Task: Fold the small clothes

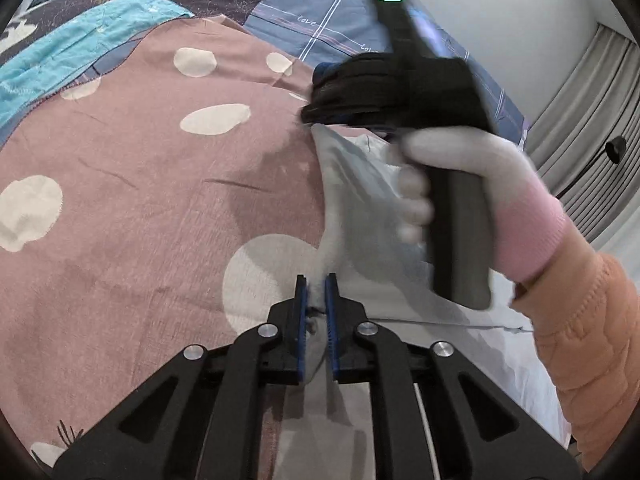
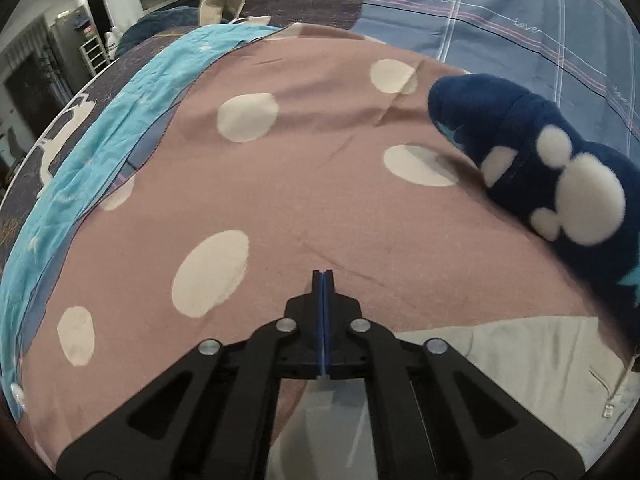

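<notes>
- Left wrist view: pink spotted bedsheet [image 1: 140,184] across the whole scene.
- Pale grey garment [image 1: 360,216] at right on the sheet, one edge lifted.
- Right gripper [image 1: 316,118] far right, in a gloved hand [image 1: 472,184], clamped on the garment's far corner.
- Left gripper [image 1: 316,292] near centre, clamped on the near fold.
- Right wrist view: navy plush sock [image 2: 552,168] far right.
</notes>
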`<state>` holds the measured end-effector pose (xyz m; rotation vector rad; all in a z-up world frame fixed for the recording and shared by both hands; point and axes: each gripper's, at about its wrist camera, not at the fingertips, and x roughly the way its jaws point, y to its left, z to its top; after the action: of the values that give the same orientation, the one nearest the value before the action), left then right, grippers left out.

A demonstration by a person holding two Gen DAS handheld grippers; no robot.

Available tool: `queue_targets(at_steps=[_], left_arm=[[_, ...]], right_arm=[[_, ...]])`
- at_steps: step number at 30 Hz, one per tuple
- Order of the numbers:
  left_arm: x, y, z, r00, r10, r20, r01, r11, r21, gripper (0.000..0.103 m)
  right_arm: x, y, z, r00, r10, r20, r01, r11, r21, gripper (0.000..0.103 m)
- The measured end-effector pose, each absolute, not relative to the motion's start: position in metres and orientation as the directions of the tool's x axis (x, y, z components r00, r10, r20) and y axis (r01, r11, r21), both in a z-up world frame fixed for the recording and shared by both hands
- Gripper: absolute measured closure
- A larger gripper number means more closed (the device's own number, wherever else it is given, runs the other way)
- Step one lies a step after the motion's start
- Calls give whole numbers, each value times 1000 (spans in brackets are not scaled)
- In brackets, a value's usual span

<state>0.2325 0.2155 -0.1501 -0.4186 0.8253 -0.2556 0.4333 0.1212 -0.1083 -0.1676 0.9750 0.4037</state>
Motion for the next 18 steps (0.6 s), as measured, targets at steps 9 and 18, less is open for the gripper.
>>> queue_targets(at_steps=[9, 18], left_arm=[[233, 213, -150, 659, -362, -660, 61, 900, -432, 84], [237, 181, -146, 647, -194, -738, 63, 977, -202, 80]], right_arm=[[308, -27, -36, 673, 267, -690, -371, 929, -3, 58], [218, -191, -113, 594, 168, -787, -118, 986, 121, 66]])
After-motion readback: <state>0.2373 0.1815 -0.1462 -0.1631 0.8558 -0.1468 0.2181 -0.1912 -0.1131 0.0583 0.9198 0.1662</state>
